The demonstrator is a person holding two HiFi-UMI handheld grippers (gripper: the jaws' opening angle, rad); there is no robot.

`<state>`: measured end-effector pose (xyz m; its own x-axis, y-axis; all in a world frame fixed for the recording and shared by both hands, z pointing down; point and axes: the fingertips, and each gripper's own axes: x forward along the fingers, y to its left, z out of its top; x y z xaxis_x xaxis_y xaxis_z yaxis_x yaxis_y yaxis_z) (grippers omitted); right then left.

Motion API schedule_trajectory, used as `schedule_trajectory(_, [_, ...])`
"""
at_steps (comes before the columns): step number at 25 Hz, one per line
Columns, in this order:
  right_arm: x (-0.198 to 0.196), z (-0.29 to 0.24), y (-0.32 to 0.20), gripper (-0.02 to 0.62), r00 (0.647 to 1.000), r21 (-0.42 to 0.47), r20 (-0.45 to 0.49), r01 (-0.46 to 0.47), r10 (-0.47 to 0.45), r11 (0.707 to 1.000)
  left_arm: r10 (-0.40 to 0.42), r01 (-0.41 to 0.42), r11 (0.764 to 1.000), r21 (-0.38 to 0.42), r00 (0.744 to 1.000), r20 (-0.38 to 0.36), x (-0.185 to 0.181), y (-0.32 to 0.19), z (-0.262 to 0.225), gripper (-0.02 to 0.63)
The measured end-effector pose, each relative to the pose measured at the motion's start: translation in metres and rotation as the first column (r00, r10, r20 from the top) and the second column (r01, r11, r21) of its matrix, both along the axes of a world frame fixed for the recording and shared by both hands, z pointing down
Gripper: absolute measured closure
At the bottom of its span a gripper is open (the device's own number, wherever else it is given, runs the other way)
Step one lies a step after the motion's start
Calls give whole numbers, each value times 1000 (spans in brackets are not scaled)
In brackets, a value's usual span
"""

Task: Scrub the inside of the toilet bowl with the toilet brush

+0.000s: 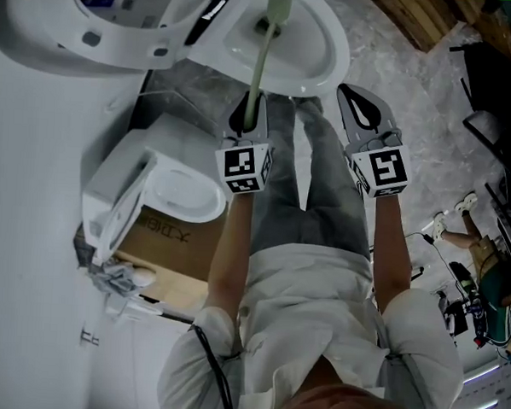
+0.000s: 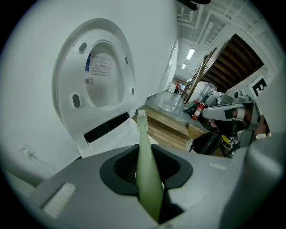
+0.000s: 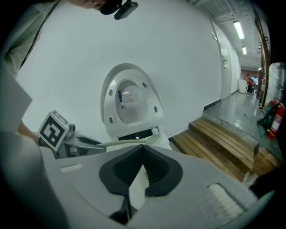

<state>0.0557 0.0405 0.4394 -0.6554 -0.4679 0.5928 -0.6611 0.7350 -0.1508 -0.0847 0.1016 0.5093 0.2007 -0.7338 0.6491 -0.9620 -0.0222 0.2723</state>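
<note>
The left tool [image 1: 248,115] is pinching the brush [image 1: 259,63] across the rim of the bowl [image 1: 336,41], while the right tool [image 1: 360,107], pressed together, is hovering alongside.

The pale green plastic toilet brush [image 1: 258,67] contrasts with the glossy white ceramic toilet bowl [image 1: 335,43]. The left hand-held gripper [image 1: 248,113] and right hand-held gripper [image 1: 360,107] are grey with black jaw pads and black-and-white square markers. The rectangular cardboard box [image 1: 176,259] is brown, and the mottled stone floor [image 1: 414,105] is grey.
</note>
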Motion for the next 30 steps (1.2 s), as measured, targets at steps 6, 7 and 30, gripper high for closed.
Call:
schedule_trajectory(6, [11, 32, 0, 594, 999, -41, -29, 16, -18, 999, -42, 40, 995, -90, 999, -21, 9, -2, 50, 500])
schedule_trajectory(7, [14, 38, -1, 592, 999, -51, -33, 21, -22, 998, -50, 47, 993, -106, 998, -26, 13, -3, 58, 500])
schedule_trajectory(30, [55, 116, -21, 594, 974, -166, -46, 210, -221, 963, -234, 195, 909, -368, 970, -67, 86, -14, 190, 502])
